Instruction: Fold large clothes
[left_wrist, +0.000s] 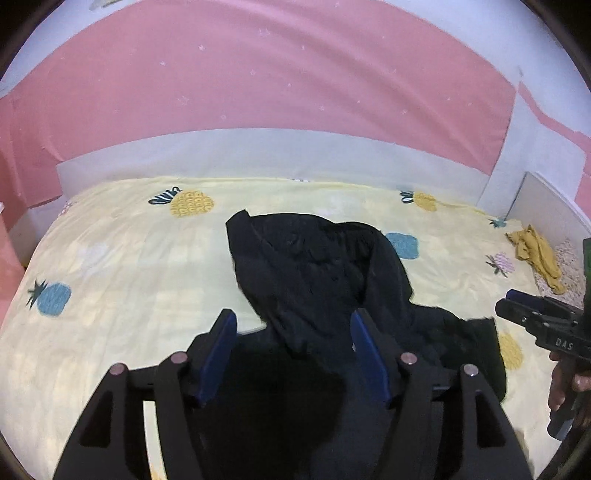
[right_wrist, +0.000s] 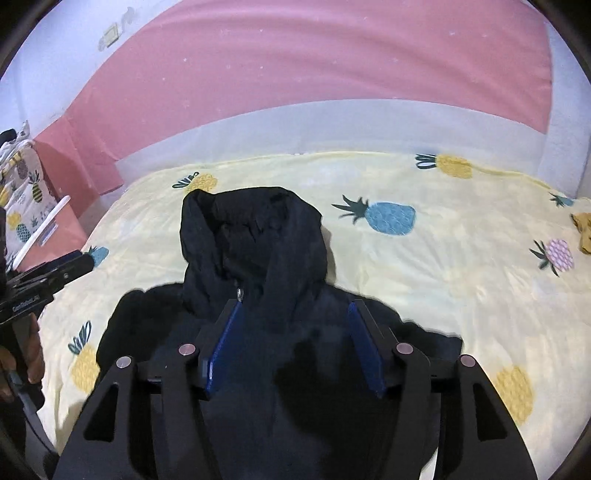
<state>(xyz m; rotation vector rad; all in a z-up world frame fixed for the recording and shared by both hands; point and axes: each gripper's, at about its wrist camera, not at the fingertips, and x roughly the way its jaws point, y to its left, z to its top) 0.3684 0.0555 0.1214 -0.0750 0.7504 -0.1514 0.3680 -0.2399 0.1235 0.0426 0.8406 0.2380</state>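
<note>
A black hooded jacket (left_wrist: 317, 273) lies on a yellow pineapple-print bed sheet (left_wrist: 122, 258), hood pointing to the far side. It also shows in the right wrist view (right_wrist: 255, 240), with a small zipper pull (right_wrist: 240, 294) below the hood. My left gripper (left_wrist: 293, 325) is open, its blue pads hovering over the jacket's near left part. My right gripper (right_wrist: 293, 317) is open above the jacket's chest, just below the hood. Each gripper shows at the edge of the other's view: the right one (left_wrist: 517, 306) and the left one (right_wrist: 79, 260). Neither holds cloth.
A mustard-yellow garment (left_wrist: 537, 258) lies crumpled at the far right of the bed, also in the right wrist view (right_wrist: 583, 230). A white headboard panel (left_wrist: 258, 151) and pink wall (left_wrist: 258, 74) stand behind. A pineapple-print pillow (right_wrist: 26, 192) sits at the left.
</note>
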